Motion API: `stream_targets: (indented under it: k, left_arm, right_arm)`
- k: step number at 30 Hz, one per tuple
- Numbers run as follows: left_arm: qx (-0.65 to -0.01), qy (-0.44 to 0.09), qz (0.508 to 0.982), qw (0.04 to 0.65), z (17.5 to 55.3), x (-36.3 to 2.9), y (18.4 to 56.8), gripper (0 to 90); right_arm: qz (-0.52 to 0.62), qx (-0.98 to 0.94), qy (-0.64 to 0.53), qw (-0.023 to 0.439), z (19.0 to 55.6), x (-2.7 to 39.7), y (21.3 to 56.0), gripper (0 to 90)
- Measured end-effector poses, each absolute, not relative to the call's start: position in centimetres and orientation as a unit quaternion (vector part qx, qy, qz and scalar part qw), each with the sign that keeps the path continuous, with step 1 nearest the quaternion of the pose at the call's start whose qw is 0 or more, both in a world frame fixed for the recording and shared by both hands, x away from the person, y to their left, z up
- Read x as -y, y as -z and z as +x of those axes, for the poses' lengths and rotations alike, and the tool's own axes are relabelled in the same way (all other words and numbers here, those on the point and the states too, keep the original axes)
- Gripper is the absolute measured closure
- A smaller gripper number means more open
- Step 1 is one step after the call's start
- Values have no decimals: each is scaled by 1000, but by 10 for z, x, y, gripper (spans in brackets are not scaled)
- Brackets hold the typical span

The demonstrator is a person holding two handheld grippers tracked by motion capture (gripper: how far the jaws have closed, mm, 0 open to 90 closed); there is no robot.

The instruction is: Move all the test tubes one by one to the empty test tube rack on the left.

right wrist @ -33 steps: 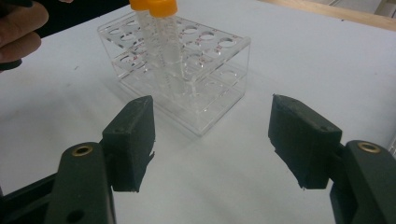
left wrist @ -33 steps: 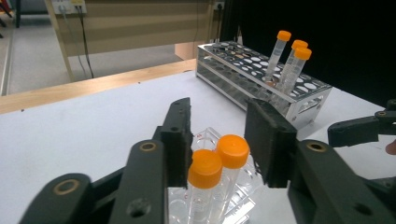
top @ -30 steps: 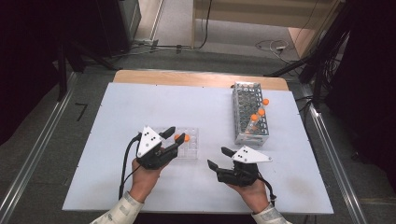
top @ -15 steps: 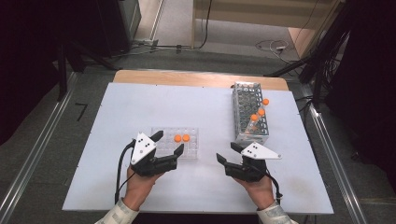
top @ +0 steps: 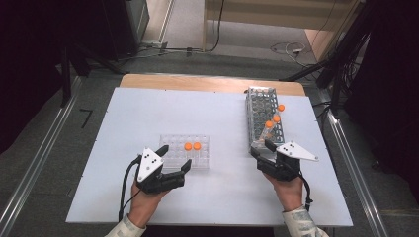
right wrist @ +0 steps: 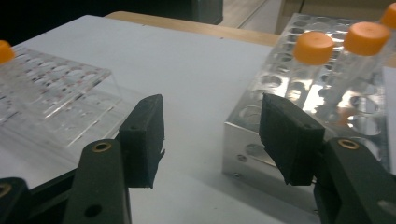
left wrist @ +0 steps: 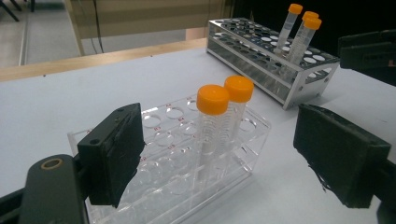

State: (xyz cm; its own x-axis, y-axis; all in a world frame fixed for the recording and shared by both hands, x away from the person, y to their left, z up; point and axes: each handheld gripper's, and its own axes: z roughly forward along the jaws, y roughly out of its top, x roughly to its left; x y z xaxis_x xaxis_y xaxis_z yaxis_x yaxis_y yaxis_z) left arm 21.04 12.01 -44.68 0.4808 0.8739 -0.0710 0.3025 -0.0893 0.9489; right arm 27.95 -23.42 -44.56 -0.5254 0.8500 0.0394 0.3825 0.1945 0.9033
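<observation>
Left gripper (top: 174, 159) released its orange-capped tube (top: 197, 146) into the clear rack (top: 170, 157), jaws opening, and drew back. Right gripper (top: 261, 150) moved to the metal rack (top: 257, 101), jaws closing, nothing between them.

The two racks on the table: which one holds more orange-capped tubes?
The metal rack on the right, by the right gripper, holds three orange-capped tubes. The clear plastic rack by the left gripper holds two.

Third tube's cap (right wrist: 389, 14) edge-cropped

The clear rack (left wrist: 187, 154) bears red markings, too small to read.
</observation>
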Motion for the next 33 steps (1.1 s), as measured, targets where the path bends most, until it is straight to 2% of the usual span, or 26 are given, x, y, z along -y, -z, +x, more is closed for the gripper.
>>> stream_targets:
  k: [6,15,33]
  left_arm:
    - [-430,-275,685,520,211,-120,447,166]
    - [-431,-277,684,519,210,-120,448,167]
    - [-432,-279,683,518,210,-120,448,179]
  right_arm:
    - [441,-720,-465,267,292,244,446,418]
    - [457,-711,-451,288,312,246,452,509]
    - [475,-703,-442,292,342,244,461,636]
